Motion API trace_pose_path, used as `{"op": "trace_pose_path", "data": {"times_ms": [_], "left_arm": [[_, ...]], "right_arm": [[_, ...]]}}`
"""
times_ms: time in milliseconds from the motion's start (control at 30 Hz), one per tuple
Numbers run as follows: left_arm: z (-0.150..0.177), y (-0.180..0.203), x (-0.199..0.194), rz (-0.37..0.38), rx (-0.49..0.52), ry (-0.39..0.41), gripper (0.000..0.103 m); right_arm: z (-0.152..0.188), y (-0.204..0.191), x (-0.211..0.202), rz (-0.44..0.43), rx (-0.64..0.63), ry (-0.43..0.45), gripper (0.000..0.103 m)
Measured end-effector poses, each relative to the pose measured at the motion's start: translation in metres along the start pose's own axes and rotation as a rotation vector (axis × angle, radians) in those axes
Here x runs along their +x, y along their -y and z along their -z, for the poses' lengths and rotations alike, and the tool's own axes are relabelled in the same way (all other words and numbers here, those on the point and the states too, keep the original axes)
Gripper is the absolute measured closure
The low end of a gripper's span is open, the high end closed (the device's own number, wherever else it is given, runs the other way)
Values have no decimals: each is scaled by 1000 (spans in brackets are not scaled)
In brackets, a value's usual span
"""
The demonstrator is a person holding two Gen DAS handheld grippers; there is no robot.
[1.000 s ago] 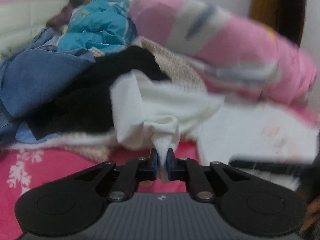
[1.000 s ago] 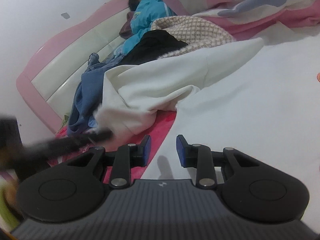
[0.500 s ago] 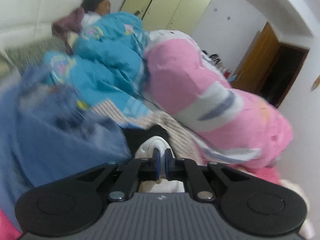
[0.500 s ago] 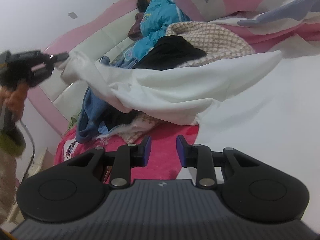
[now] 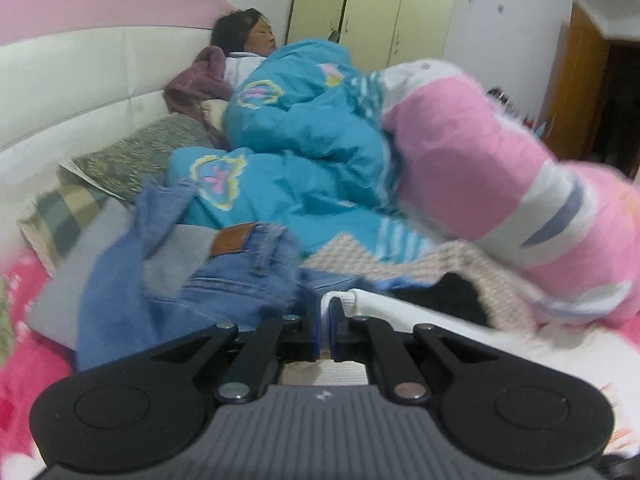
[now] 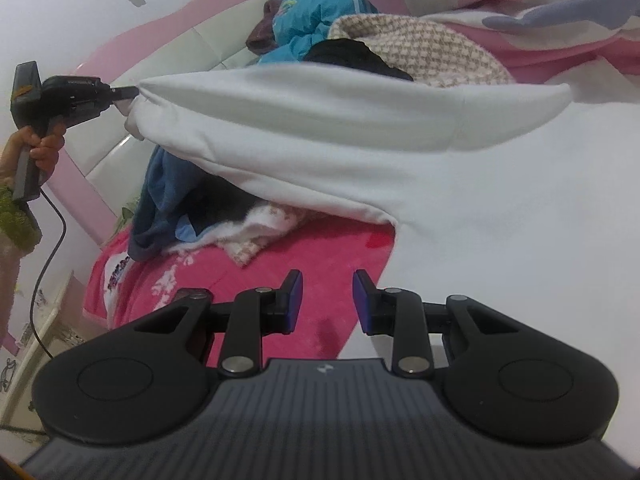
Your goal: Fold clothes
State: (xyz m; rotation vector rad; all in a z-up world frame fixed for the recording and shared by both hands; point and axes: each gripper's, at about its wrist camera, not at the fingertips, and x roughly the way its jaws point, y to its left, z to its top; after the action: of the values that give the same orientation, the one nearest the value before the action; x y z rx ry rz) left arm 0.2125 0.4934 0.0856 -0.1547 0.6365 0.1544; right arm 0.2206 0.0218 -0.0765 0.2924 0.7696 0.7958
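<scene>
My left gripper [image 5: 325, 322] was clamped on the sleeve cuff [image 5: 340, 298] of the white garment [image 6: 360, 128], which hung stretched out in the air above the pink bed cover [image 6: 248, 280] and the pile of jeans [image 5: 224, 280]. My right gripper [image 6: 327, 300] stood open, holding nothing, over the garment's edge.

The room has white walls [image 5: 516, 12] with a few small marks, and a bed with a pink and white padded headboard [image 5: 80, 80] stands along one of them. Behind the bed is a pale yellow-green wardrobe [image 5: 376, 8], and at the right a brown wooden door frame [image 5: 576, 80] opens to a dark room. The bed is covered by a bright pink sheet [image 6: 280, 280] with white flowers, and the light is soft and even
</scene>
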Motion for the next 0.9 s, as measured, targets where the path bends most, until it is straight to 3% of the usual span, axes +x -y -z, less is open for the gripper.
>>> {"op": "trace_pose_path", "data": {"times_ms": [100, 200, 233, 300, 333, 367, 400, 533, 600, 667, 733, 800, 900], "left_arm": [[12, -4, 26, -98, 32, -38, 98], [22, -5, 43, -144, 48, -45, 93], [25, -5, 45, -161, 48, -45, 89], [29, -5, 47, -196, 44, -46, 65], [30, -7, 45, -207, 32, -43, 58], [31, -10, 43, -215, 15, -38, 47], [32, -15, 39, -209, -15, -33, 43], [35, -30, 12, -156, -164, 22, 42], [36, -26, -7, -159, -188, 76, 39], [41, -7, -28, -159, -150, 113, 30], [52, 24, -46, -125, -64, 119, 25], [70, 65, -65, -46, 34, 117, 15], [107, 135, -82, 192, 82, 72, 10]], "right_arm": [[2, 3, 5, 21, 6, -11, 76], [5, 8, 6, 37, 15, -20, 76], [5, 8, 6, 43, 15, -21, 76], [6, 9, 3, 55, 12, -20, 76], [6, 9, 1, 58, 13, -17, 76], [6, 10, -2, 60, 16, -13, 76], [6, 10, -6, 62, 19, -10, 76], [7, 13, -24, 66, 42, 11, 76], [9, 15, -39, 67, 55, 28, 76], [15, 16, -58, 67, 65, 53, 75], [23, 20, -85, 80, 81, 86, 72], [36, 26, -118, 92, 109, 127, 71], [60, 43, -177, 121, 173, 204, 69]]}}
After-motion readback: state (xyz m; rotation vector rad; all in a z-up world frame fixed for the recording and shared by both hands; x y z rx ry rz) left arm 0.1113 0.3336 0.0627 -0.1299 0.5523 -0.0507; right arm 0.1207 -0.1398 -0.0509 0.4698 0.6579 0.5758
